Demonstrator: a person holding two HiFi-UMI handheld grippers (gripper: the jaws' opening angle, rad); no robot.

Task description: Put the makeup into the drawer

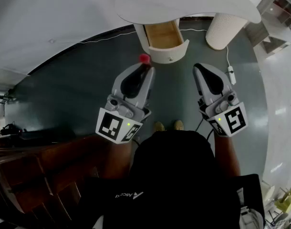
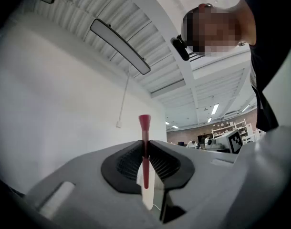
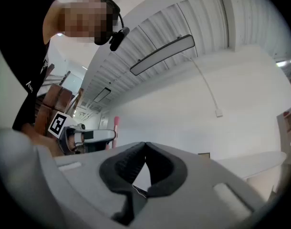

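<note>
My left gripper (image 1: 145, 65) is shut on a slim red makeup stick (image 1: 144, 58); in the left gripper view the makeup stick (image 2: 144, 149) stands up between the closed pads, its flared red tip above them. In the head view it hangs just short of the open wooden drawer (image 1: 163, 35) of a white round table (image 1: 183, 1). To the right, my right gripper (image 1: 199, 67) is shut with nothing in it; in the right gripper view its pads (image 3: 144, 149) meet at the tips. That view also shows the left gripper (image 3: 88, 137) and the makeup stick (image 3: 116, 128) at the left.
The table's ribbed white pedestal (image 1: 223, 30) stands right of the drawer. A white cable with a power strip (image 1: 231, 73) lies on the dark floor. Wooden furniture (image 1: 36, 171) is at the lower left, shelving (image 1: 279, 13) at the upper right. The person's shoes (image 1: 167, 126) show below the grippers.
</note>
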